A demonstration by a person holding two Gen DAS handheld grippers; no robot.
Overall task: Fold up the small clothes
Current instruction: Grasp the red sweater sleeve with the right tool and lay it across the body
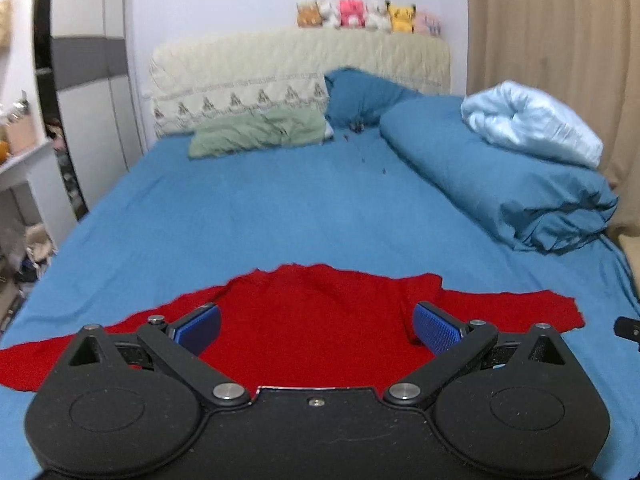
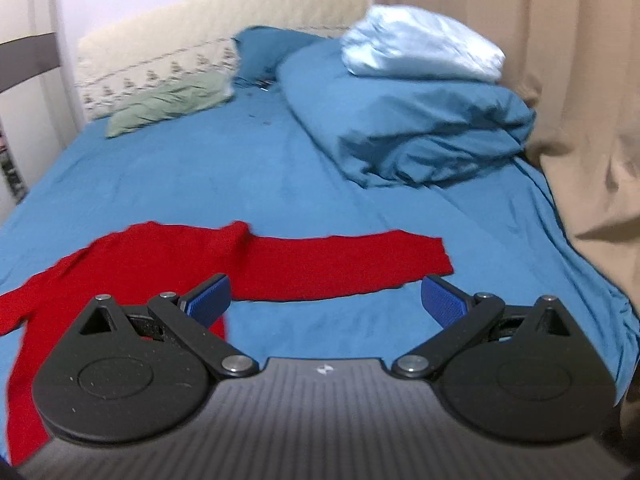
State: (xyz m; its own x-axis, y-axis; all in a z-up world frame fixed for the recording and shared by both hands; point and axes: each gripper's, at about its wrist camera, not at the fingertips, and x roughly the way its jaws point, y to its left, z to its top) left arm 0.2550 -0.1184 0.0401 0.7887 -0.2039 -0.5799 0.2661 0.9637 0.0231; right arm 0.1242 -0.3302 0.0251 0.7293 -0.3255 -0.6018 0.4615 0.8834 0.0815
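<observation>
A small red long-sleeved top (image 1: 312,320) lies flat on the blue bed sheet (image 1: 260,216), sleeves spread left and right. My left gripper (image 1: 318,326) hangs open just above the middle of its body, blue pads wide apart with nothing held. In the right wrist view the same red top (image 2: 160,256) stretches its right sleeve (image 2: 352,264) across the sheet. My right gripper (image 2: 326,300) is open over the bare sheet just below that sleeve, its left pad (image 2: 208,300) near the garment's side edge.
A rolled blue duvet (image 1: 500,184) with a pale blue bundle (image 1: 528,120) lies along the right side. A green cloth (image 1: 260,132) and pillows sit by the headboard, with plush toys (image 1: 360,14) on top. Beige curtain (image 2: 580,100) borders the right; a shelf stands left.
</observation>
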